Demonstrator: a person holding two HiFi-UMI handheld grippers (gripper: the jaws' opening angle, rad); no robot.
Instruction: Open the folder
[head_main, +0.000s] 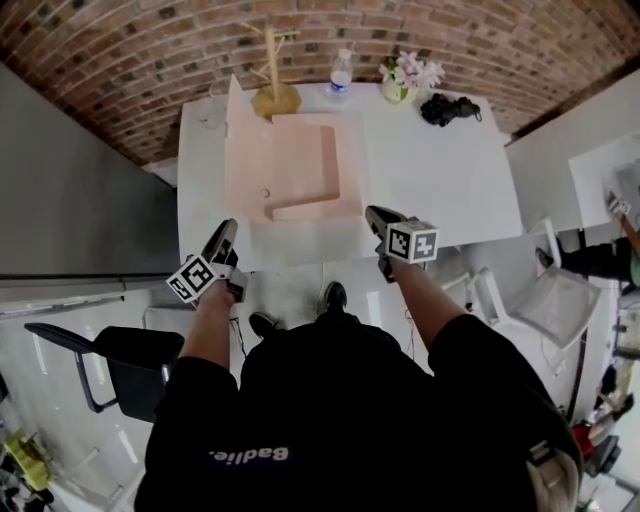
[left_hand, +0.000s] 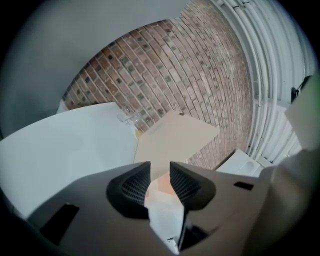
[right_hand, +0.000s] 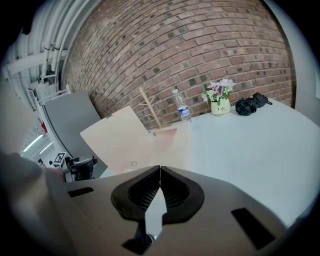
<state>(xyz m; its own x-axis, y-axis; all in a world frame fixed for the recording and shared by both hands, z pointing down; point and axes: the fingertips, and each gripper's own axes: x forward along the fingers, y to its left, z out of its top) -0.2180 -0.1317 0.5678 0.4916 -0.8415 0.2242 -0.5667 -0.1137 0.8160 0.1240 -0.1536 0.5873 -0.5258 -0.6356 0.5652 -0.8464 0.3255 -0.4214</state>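
The pink folder (head_main: 300, 165) lies open on the white table (head_main: 440, 180), its cover (head_main: 237, 150) standing up along the left side. In the left gripper view the raised cover (left_hand: 175, 137) rises just beyond the jaws. My left gripper (head_main: 225, 232) hovers at the table's front left edge, short of the folder; its jaws (left_hand: 160, 172) stand apart with nothing pressed between them. My right gripper (head_main: 378, 215) is at the folder's front right corner. Its pads (right_hand: 160, 172) meet at the tips and hold nothing; the folder (right_hand: 125, 140) lies ahead of it to the left.
At the table's back edge stand a wooden rack (head_main: 272, 70), a water bottle (head_main: 341, 75), a pot of flowers (head_main: 408, 75) and a black bundle (head_main: 450, 108). A black chair (head_main: 120, 365) is on my left, a white chair (head_main: 540, 300) on my right.
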